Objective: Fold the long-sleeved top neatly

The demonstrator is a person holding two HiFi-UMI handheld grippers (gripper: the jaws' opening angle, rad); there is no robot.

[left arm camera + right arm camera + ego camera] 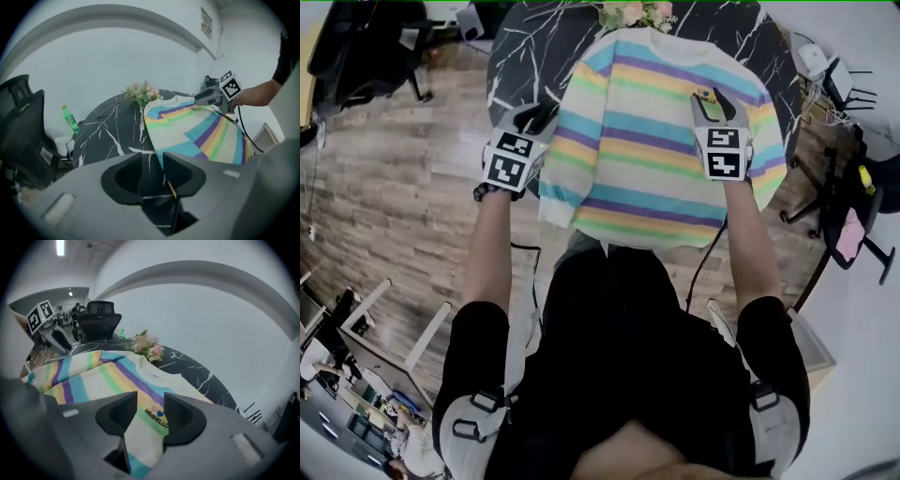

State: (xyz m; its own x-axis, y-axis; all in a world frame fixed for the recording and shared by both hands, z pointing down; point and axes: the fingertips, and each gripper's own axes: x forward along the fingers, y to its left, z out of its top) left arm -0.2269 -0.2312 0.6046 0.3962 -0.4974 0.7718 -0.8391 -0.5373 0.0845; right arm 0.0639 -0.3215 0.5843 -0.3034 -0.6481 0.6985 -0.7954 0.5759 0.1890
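Head view: left gripper [530,116], right gripper [713,99] part-open, empty, at sides of top [647,150].
Suggest pinching matching edges symmetrically, keeping fold lines straight.

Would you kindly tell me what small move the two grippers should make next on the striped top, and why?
Probably lower both to the corners of the near hem and close on them. The striped top lies flat on the marble table, sleeves seemingly folded in already, and the left gripper and right gripper hover over its two sides with jaws open and empty.
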